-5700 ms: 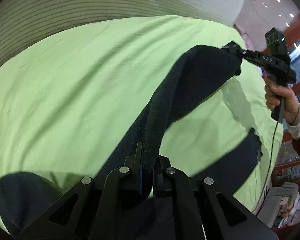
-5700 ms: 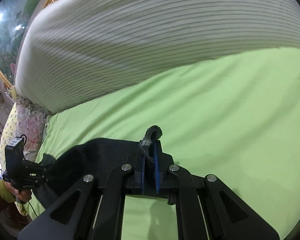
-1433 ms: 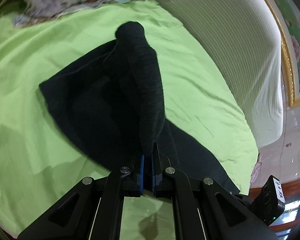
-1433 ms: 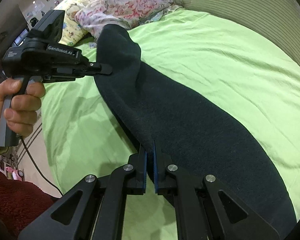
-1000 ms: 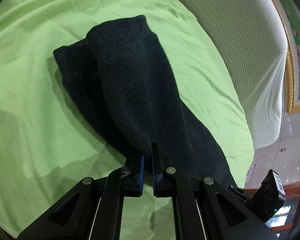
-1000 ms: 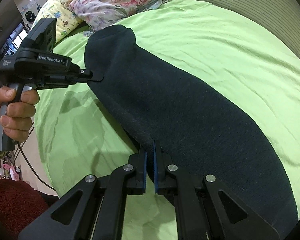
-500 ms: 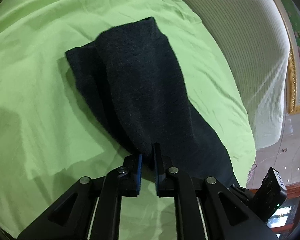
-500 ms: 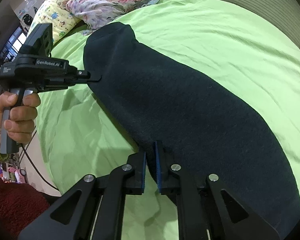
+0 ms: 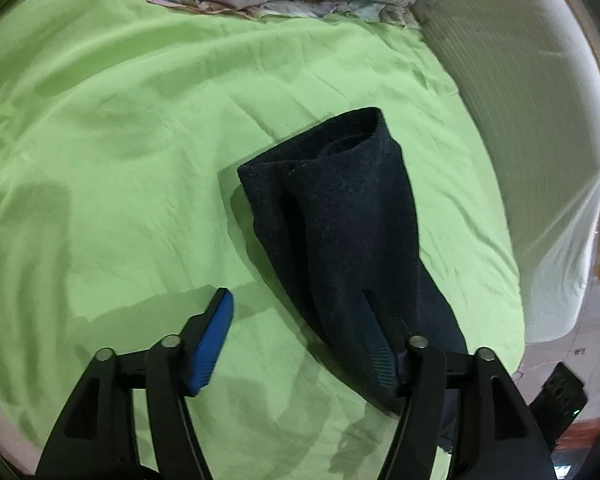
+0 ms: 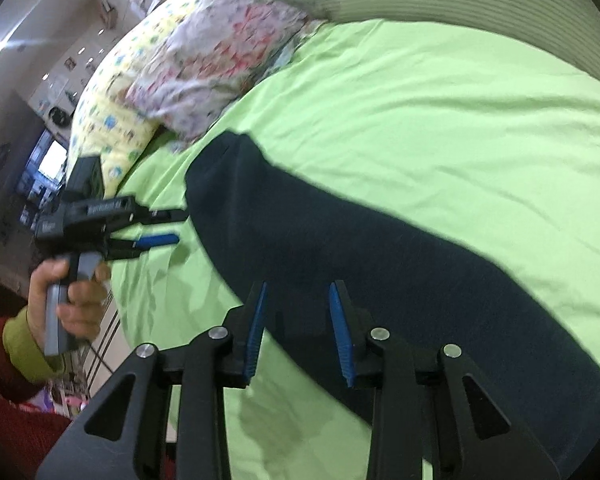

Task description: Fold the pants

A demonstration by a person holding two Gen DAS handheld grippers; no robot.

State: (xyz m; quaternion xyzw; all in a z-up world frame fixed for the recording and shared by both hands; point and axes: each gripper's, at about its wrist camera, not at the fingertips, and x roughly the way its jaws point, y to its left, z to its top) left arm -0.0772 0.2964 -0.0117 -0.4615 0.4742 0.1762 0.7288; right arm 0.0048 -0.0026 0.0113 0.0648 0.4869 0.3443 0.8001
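Both jaws just opening: left gripper [image 9: 300, 332] spread wide, right gripper [image 10: 298, 328] parted, pants [image 9: 340, 216] released mid-frame. Best lifted straight off, no snagging.

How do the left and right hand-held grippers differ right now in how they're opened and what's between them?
The left hand-held gripper stands wide, its jaws having just been opening; the right hand-held gripper has opened too, but less far. The left one's pads straddle the edge of the dark pants, one pad over the green sheet; the right one has pants fabric between its pads, unpressed. Both have let go, and the pants lie folded on the sheet.
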